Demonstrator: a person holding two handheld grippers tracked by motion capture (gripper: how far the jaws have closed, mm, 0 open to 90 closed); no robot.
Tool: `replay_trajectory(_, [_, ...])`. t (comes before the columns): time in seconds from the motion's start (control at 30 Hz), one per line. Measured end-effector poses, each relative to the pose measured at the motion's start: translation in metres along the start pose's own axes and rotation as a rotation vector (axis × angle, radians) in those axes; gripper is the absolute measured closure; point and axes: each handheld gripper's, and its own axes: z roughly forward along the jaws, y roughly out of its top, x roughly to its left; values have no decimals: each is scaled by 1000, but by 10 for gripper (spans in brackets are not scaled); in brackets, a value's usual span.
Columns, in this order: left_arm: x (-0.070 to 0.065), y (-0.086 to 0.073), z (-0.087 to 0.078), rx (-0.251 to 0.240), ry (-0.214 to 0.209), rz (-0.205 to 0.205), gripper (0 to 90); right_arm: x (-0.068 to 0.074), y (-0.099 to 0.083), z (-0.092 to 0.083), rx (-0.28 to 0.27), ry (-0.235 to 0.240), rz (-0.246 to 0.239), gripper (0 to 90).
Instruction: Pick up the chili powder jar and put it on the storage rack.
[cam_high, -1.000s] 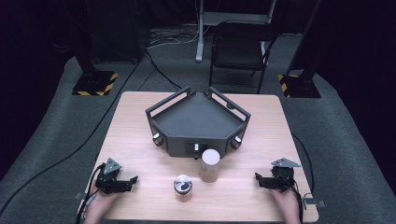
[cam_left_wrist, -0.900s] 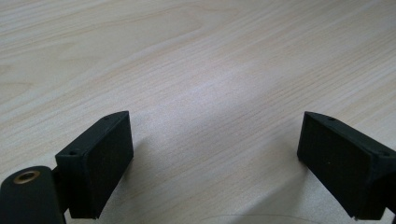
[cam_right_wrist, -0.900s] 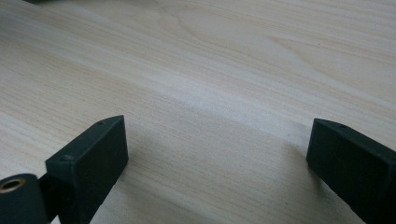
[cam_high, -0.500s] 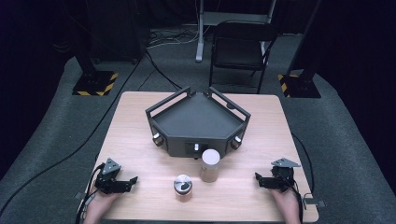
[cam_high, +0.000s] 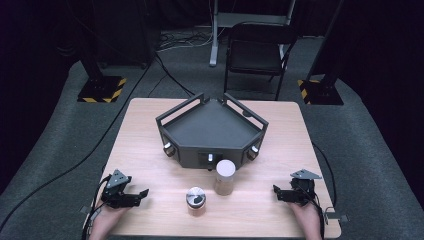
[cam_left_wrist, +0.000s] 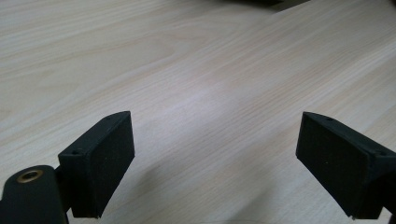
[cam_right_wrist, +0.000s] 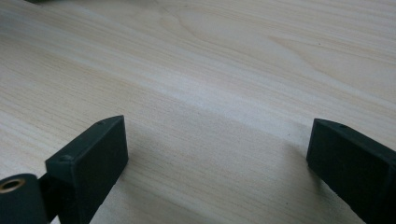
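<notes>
Starting with both sets of jaws wide apart and empty, I have the left gripper (cam_high: 142, 193) and right gripper (cam_high: 276, 190) resting low on the table (cam_high: 150, 130). Between them stand the small jar (cam_high: 195, 200) and the taller canister (cam_high: 225, 177), just beside each other. I'd bring the left one in level at the jar, squaring its jaws either side before closing

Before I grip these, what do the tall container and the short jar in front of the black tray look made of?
The tall container looks like matte cardboard or plastic, pale beige with a lighter flat top; too small to say which. The short jar seems clear glass or plastic under a shiny metallic lid that catches light. Both stand on the table, pale wood-grain laminate.
</notes>
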Motion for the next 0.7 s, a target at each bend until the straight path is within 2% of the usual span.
replay_trajectory(0.43, [-6,6,-4,-35,-67,48,110,0,0,0,0,0,-1,44])
replay_trajectory(0.7, [-12,12,-4,-58,-132,79,110,0,0,0,0,0,-1,44])
